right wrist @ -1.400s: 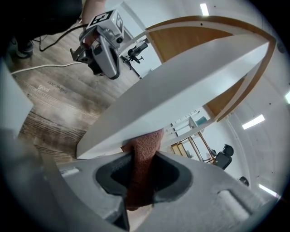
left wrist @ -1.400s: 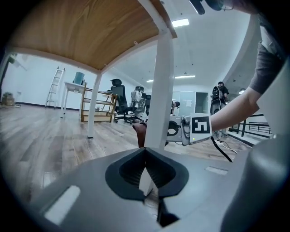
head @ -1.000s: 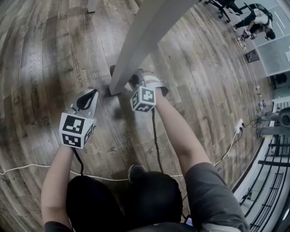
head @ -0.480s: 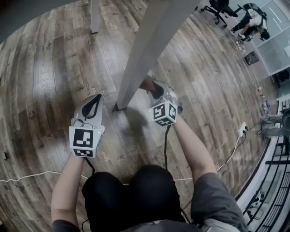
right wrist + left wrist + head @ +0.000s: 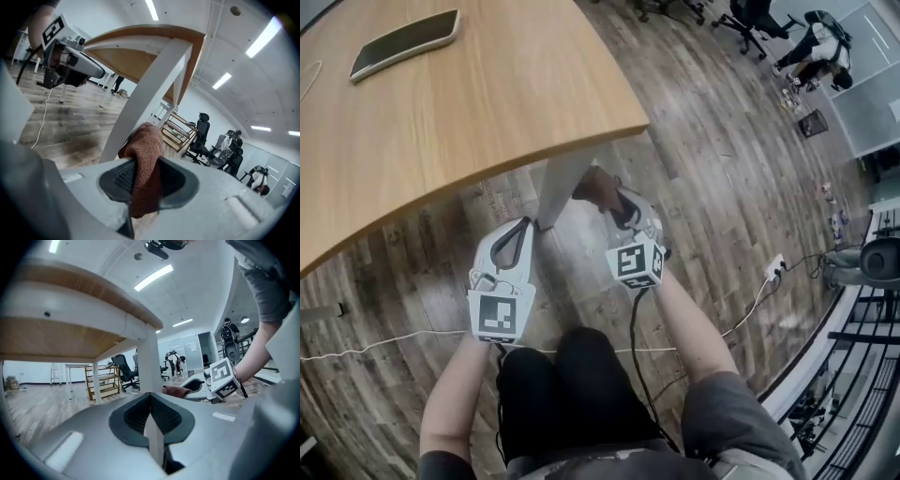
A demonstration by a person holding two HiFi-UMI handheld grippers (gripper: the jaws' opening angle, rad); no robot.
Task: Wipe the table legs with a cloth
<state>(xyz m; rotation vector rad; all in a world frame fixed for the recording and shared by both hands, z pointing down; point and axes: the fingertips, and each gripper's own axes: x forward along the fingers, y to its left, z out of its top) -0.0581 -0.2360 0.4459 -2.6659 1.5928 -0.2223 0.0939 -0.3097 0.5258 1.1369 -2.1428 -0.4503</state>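
Right gripper (image 5: 143, 180) pinches a rust-brown cloth (image 5: 146, 147); its bunched end pokes just ahead, against the white table leg (image 5: 149, 89); soft, light, probably slippy, best held deep in the fold; left gripper (image 5: 152, 427) is pressed together, empty.

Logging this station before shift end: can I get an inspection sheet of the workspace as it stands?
Surface: wooden tabletop over plank floor.
Job's things: brown cloth close to white table leg; contact unclear.
Clutter: dark phone on the tabletop.
Grippers: left gripper shut, empty; right gripper shut on the cloth.
Cables: white cable across the floor; power strip at right.
Surroundings: office chairs, a person far off.
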